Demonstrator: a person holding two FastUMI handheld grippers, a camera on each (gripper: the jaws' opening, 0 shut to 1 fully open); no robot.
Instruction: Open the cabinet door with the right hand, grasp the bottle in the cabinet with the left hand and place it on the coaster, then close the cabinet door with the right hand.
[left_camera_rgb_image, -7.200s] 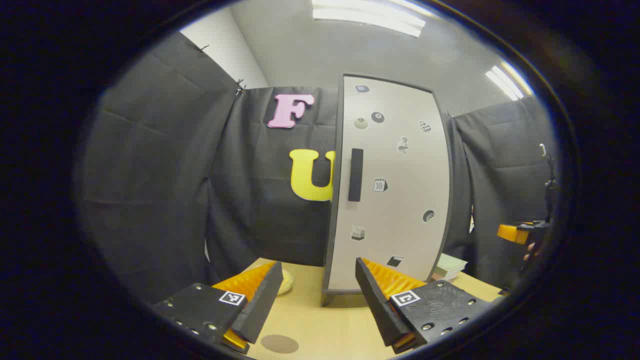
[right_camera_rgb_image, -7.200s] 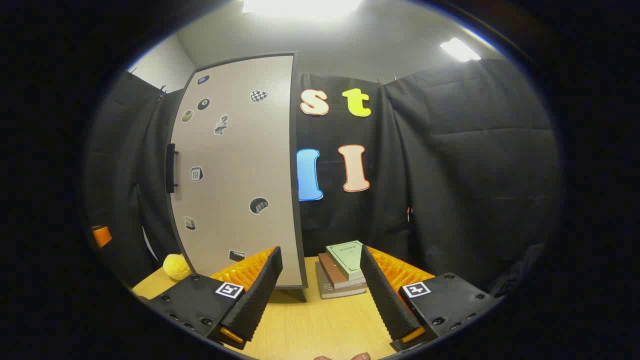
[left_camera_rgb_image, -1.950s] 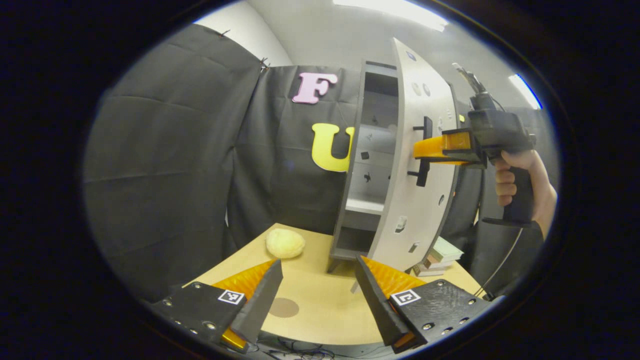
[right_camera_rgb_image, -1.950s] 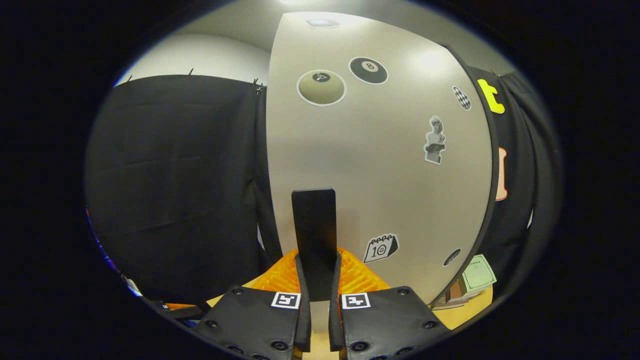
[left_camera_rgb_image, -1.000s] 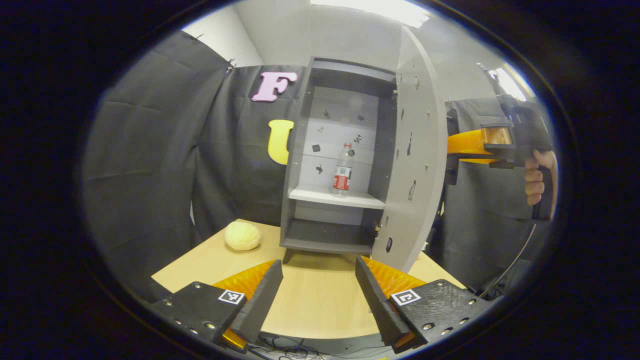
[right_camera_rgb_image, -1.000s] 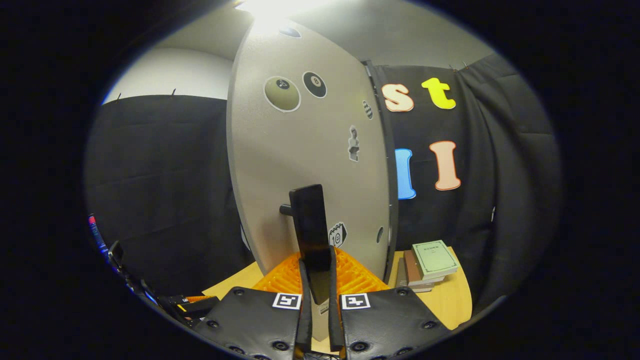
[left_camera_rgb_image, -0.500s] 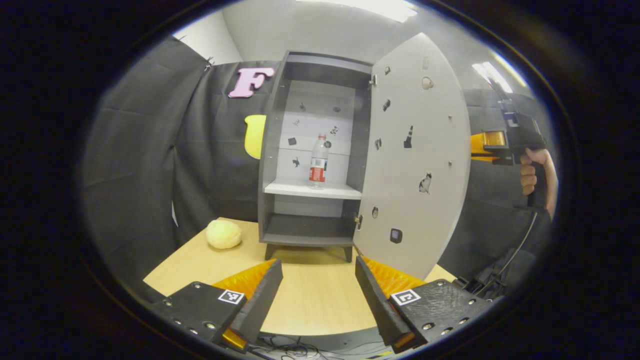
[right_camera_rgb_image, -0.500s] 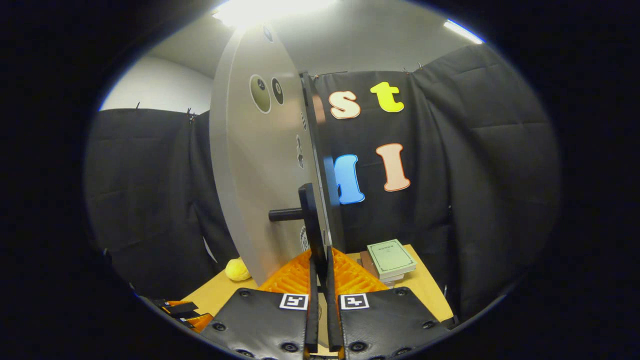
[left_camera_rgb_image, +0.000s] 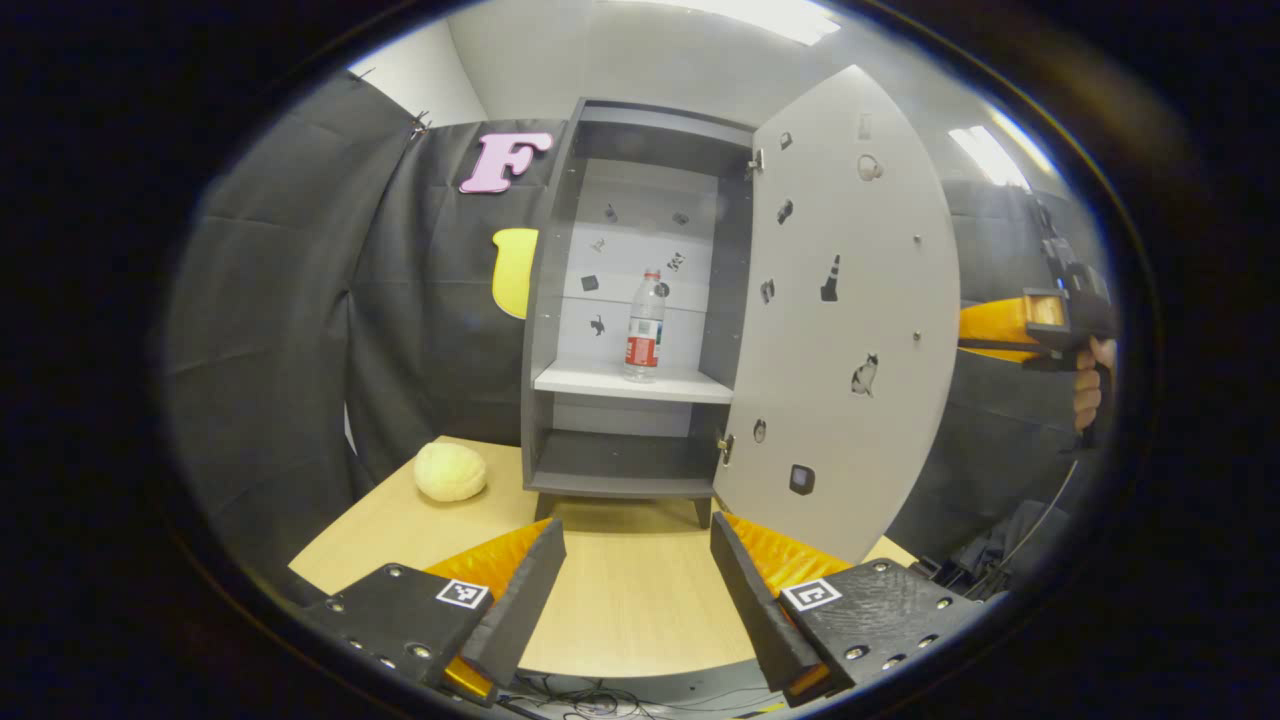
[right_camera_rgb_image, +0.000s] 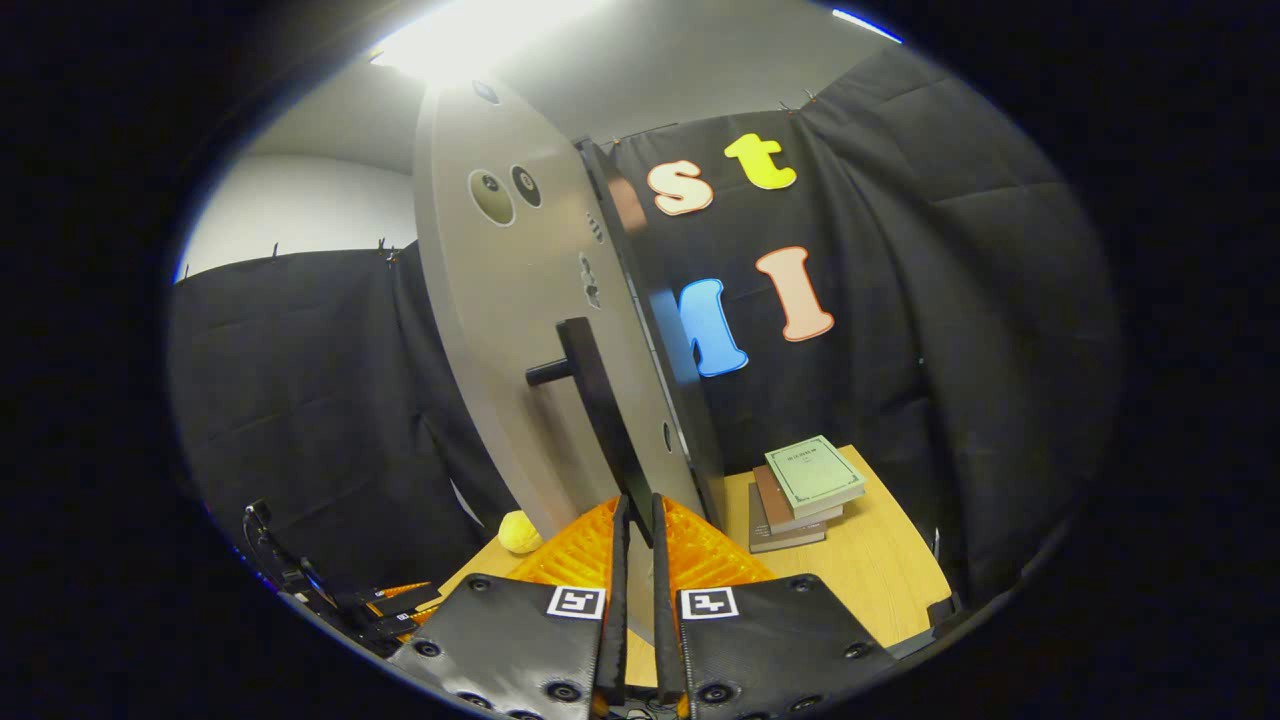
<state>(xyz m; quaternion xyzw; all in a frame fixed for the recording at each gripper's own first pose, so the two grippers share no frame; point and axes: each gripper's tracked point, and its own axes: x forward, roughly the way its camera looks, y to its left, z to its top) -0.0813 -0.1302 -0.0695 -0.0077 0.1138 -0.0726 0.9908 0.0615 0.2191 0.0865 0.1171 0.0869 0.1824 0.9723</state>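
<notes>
The cabinet door (left_camera_rgb_image: 845, 310) stands swung wide open, its inner face dotted with small stickers, and the cabinet (left_camera_rgb_image: 640, 300) shows its shelves. On the white middle shelf (left_camera_rgb_image: 632, 381) a clear plastic water bottle (left_camera_rgb_image: 645, 328) with a red label stands upright, straight ahead of the left gripper (left_camera_rgb_image: 638, 590) and well beyond its fingertips. That gripper's fingers are spread wide with nothing between them, hanging over the near edge of the light wooden table (left_camera_rgb_image: 610, 590). Ahead of its left finger, near the cabinet's foot, a pale yellow foam ball (left_camera_rgb_image: 450, 471) lies on the table. Off past the door's far edge, the right gripper shows in the left gripper view with a hand (left_camera_rgb_image: 1090, 385) on its grip. In the right gripper view, the right gripper (right_camera_rgb_image: 634, 560) has its fingers drawn close together around the lower end of the dark bar handle (right_camera_rgb_image: 598, 415) on the door's outer face; both fingers appear to press on it. To the right of those fingers a small stack of books (right_camera_rgb_image: 805, 490) sits on the table, just beside the cabinet. The coaster is nowhere I can make out.
</notes>
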